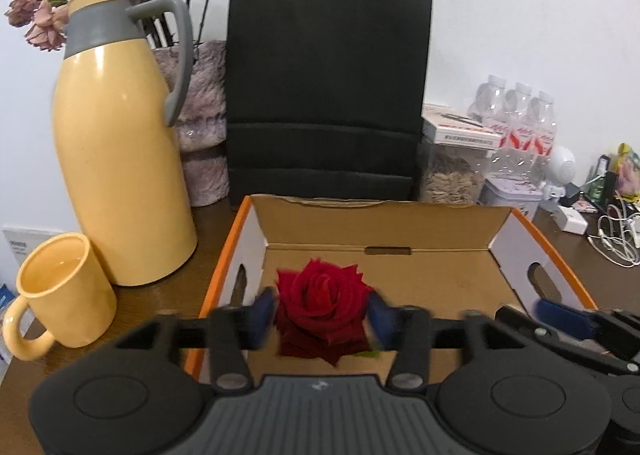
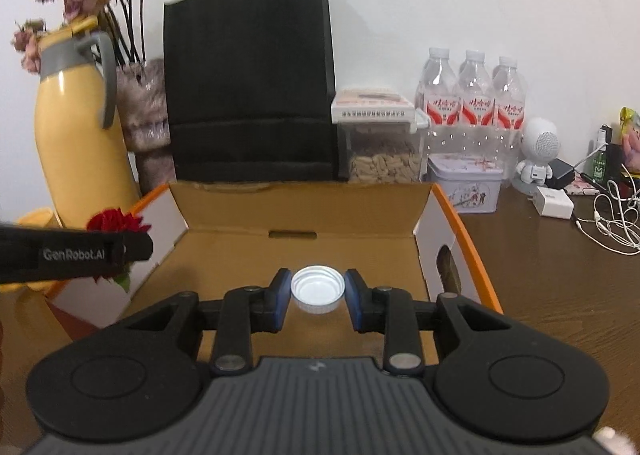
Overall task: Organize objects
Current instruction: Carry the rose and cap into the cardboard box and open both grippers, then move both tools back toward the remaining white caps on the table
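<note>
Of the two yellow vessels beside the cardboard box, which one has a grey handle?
The tall yellow jug with the grey collar, standing left of the cardboard box. The short yellow mug in front of it has a yellow handle.

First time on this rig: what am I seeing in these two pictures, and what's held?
No robot arm: a person holds tongs in each hand, each with a camera looking along its fingers. One picture is from the left tongs, a red rose between their pads; whether they press it is unclear. The other is from the right tongs, flanking a white bottle cap, apparently without pressing. Both hover over an open cardboard box on a brown table, beside a yellow jug, mug and black bag.
</note>
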Demonstrator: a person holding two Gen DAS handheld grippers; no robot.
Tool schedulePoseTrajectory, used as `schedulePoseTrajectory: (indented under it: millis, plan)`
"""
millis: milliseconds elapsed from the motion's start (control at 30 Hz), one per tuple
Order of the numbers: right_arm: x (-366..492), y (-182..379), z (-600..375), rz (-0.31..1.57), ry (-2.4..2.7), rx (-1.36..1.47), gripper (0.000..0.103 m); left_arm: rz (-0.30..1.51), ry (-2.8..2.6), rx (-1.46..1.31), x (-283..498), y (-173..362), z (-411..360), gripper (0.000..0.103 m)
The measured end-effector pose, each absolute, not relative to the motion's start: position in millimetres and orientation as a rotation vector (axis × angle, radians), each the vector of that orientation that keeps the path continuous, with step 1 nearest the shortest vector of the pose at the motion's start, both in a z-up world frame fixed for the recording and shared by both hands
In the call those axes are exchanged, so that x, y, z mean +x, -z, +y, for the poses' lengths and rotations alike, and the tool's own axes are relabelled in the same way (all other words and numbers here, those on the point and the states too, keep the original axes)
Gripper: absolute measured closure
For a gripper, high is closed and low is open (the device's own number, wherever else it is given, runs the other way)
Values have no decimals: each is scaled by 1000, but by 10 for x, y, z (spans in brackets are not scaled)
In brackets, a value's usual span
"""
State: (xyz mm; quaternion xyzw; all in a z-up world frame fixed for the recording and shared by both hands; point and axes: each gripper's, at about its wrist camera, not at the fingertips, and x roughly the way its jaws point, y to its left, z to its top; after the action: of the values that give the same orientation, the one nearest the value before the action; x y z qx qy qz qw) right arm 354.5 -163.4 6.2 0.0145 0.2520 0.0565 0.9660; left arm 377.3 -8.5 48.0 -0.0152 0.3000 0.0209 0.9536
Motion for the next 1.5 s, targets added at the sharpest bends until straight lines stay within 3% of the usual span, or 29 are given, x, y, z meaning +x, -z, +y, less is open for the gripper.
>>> schedulePoseTrajectory:
  millis: [33,100,667,1500]
  plan:
    - [3547,-56,-1626,513,-108,24,34,611,-52,-30,3773,-482,-83,12]
    - [3536,-61,-1615,508,-99,13,0,596,-71,-31,3764,-500,-71,4]
    - [3438,-162,-1613,465,-97,14,0,546,-57,-26,3633,-645,-87,4]
    - [2053,-513,-1683,366,-179,-14,0,443,-27,-41,2112,-976,-45,2]
